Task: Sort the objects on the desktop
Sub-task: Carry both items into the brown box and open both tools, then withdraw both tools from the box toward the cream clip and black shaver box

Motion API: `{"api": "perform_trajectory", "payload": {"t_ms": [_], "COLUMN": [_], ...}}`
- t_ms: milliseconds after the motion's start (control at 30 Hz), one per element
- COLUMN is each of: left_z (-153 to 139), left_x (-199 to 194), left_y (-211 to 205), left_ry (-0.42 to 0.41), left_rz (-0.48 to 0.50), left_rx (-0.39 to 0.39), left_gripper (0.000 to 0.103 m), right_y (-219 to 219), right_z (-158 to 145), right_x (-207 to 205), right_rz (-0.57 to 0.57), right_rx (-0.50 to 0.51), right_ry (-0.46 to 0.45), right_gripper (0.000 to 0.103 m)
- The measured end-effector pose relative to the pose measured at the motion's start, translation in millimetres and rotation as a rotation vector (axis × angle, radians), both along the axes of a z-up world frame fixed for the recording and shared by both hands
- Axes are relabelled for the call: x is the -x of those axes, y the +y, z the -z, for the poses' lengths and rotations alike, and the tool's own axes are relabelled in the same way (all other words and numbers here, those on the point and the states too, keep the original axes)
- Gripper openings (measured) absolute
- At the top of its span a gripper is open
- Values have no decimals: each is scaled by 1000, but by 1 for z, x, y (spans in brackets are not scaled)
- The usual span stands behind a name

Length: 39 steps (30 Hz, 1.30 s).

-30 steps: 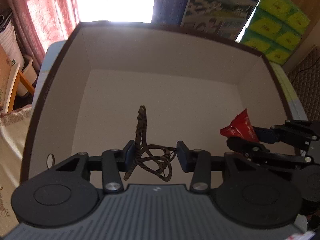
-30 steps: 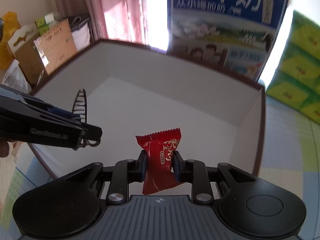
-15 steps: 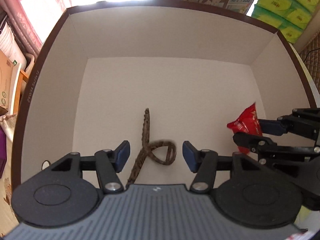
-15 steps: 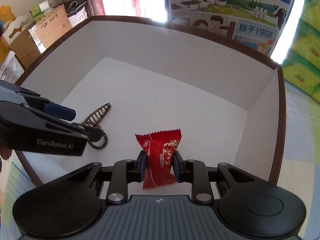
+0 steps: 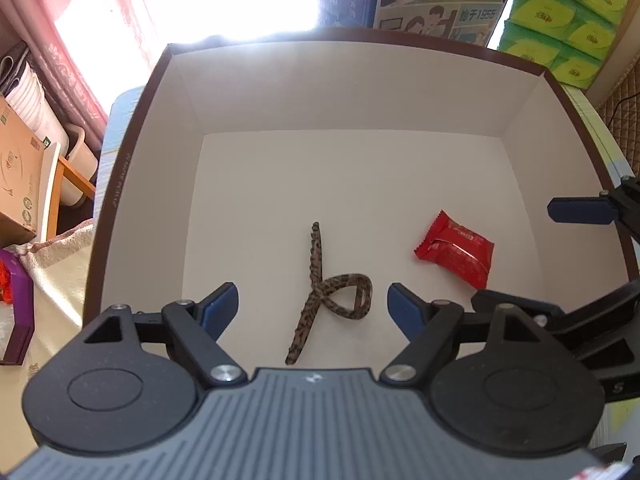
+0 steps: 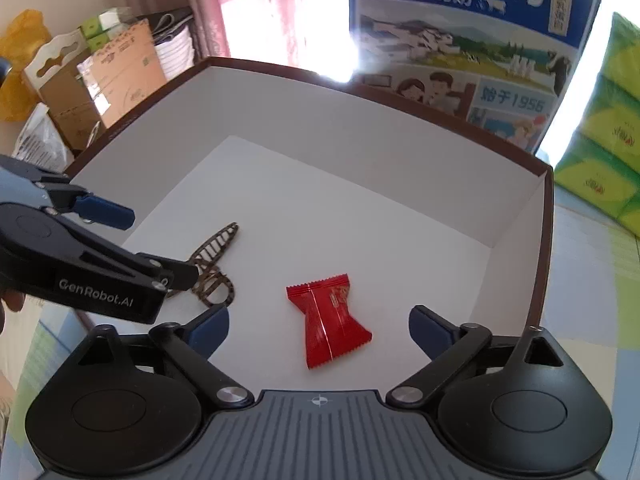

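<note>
Both jaws are opening wide with nothing pressed between them. The left hand-held gripper (image 5: 312, 304) hangs over the hair clip (image 5: 326, 292) on the box (image 5: 360, 80) floor; the right hand-held gripper (image 6: 319, 328) over the red candy (image 6: 326, 320), at the clip's 3 o'clock.

I see red candy (image 5: 456, 250), leopard-spot brown clip (image 5: 324, 292), box (image 5: 320, 80) white inside w/ dark brown rim, blue pads (image 5: 218, 308).

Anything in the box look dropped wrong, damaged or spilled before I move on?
Nothing stands out. The hair clip and red candy packet lie flat and apart on the floor of the box. The packet looks sealed, nothing spilled.
</note>
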<state>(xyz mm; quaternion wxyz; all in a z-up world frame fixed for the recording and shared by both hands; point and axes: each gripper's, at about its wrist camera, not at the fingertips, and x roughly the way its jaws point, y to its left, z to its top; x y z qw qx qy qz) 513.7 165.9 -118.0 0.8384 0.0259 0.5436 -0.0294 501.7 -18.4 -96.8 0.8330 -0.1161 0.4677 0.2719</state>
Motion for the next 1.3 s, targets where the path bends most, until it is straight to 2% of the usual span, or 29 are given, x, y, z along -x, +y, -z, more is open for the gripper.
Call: {"api": "perform_trajectory", "payload": {"t_ms": [267,633,800,1033,1300], "left_z": [-19,-61,-78,-110,-121], "left_x": [15,57,86,141,206], "left_y": [-9,-18,-26,-41,-58], "left_ry": [-22,-85,-112,-193,-237], "left_rz": [-11,-56,-75,-90,-128], "left_rx": [-18,-22,-19,-18,-10], "left_gripper": [83,85,86,87,87], "right_y": [-3,-24,-37,-61,-85], "right_z": [-15,-52,-67,-91,-109], "right_x": [10,37,52,84,130], "right_rz": [-11,-13,-15,-49,-107], "right_rx": [-8,-65,-102,-145,-170], "right_ry": [-25,-79,-91,-131,-187], "right_gripper": [101,101,101,101,101]}}
